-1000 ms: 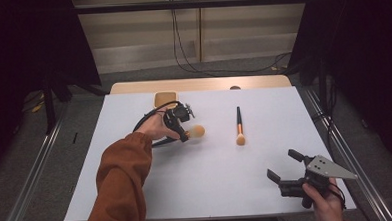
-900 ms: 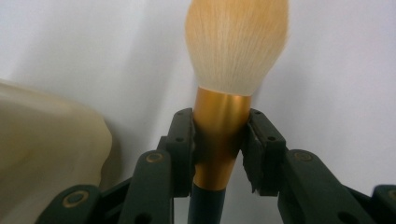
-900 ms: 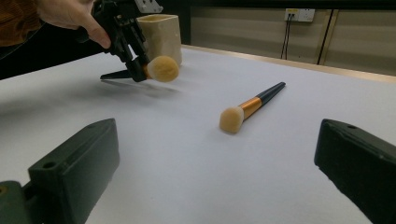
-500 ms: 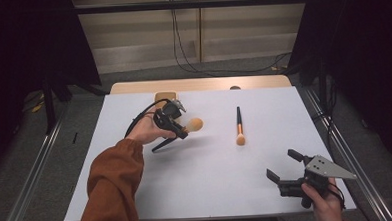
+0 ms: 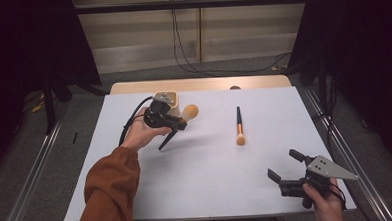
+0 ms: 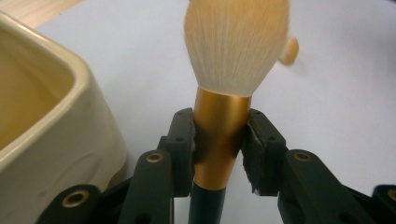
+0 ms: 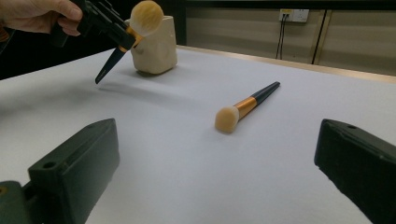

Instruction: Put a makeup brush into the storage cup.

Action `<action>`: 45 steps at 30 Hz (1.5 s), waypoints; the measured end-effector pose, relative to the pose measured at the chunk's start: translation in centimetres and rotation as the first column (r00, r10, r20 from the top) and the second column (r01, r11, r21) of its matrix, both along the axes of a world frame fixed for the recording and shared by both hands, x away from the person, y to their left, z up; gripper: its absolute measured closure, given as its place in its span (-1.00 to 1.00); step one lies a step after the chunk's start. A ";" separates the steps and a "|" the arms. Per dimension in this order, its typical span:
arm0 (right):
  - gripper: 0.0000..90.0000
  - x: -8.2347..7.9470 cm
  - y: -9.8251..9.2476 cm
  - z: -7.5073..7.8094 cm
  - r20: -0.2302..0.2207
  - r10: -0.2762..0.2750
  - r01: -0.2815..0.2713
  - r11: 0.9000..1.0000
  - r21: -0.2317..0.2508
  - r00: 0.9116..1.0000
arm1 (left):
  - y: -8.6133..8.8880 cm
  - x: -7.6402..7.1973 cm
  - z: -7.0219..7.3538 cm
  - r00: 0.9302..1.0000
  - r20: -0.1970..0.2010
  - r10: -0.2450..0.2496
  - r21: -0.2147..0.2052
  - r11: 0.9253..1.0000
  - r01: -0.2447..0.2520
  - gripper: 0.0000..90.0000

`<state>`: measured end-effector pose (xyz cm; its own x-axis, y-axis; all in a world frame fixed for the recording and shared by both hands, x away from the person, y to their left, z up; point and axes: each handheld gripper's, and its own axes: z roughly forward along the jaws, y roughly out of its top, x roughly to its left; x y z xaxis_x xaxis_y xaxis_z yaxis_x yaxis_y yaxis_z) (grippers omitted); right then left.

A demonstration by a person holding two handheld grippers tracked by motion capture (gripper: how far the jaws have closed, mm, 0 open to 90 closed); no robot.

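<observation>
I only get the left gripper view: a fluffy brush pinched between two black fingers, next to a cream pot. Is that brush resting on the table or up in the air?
Observer: Up in the air. In the high view the left gripper holds the big brush tilted, with its dark handle tip pointing down above the table.
Operator: What's the little orange blob behind the bristles?
Observer: It's the head of a second, slimmer brush that lies flat on the table.
Operator: And the other hand?
Observer: The right gripper is near the table's front right corner, its fingers wide open with nothing between them.
</observation>
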<state>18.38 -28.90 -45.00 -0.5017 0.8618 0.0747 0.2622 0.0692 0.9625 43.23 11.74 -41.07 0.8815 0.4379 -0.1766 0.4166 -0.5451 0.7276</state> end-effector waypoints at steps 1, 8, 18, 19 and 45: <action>-1.00 0.0 0.0 0.0 -0.001 0.001 -0.001 1.000 0.001 1.000 | 0.1 0.0 -0.2 1.000 0.001 0.014 -0.010 1.000 -0.014 0.47; -1.00 0.0 0.0 0.0 0.000 0.003 -0.003 1.000 0.002 1.000 | 0.8 -0.4 -0.6 0.998 0.033 0.054 -0.066 0.997 -0.051 0.47; -1.00 0.0 0.1 0.0 0.002 0.004 -0.004 1.000 0.003 1.000 | 1.5 -1.3 -0.2 0.990 0.089 0.108 -0.168 0.981 -0.092 0.47; -1.00 0.0 0.1 0.0 0.002 0.004 -0.004 1.000 0.002 1.000 | 1.6 -1.4 -0.2 0.989 0.089 0.116 -0.182 0.978 -0.098 0.47; -1.00 -0.2 0.2 0.0 0.009 -0.001 0.000 1.000 0.008 1.000 | 2.1 -3.0 2.1 0.975 0.141 0.170 -0.307 0.944 -0.120 0.47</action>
<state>18.21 -28.67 -44.97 -0.5020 0.8614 0.0770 0.2531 0.0612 0.9655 40.27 13.88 -38.94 0.8399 0.5134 -0.1761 0.3368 -0.2387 0.9108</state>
